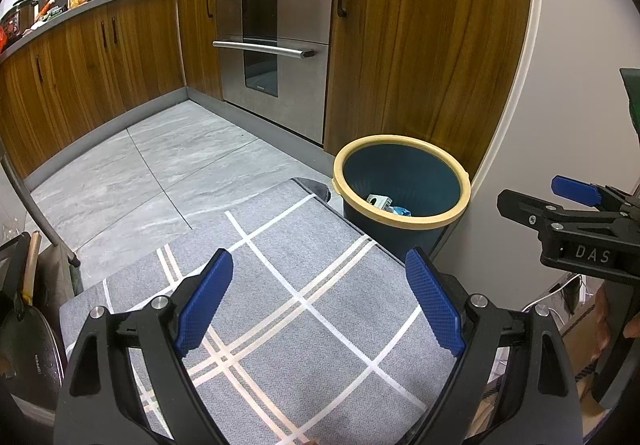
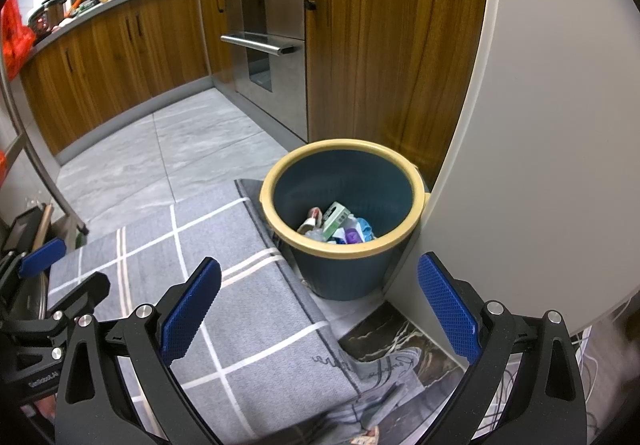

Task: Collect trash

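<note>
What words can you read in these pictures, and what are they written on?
"DAS": on the black body of the right gripper, seen from the left wrist camera.
"OPPEIN": on the rim of the glass pot lid at the left edge.
"GenRobot.AI": on the left gripper, seen from the right wrist camera.
Cursive writing on the grey cloth: too distorted to read.
Packaging in the trash bin: print too small to read.

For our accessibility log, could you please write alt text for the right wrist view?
The open, empty right gripper hovers over a grey checked mat, facing a dark blue trash bin with a yellow rim, holding assorted trash. Behind stand wooden cabinets and an oven.
</note>
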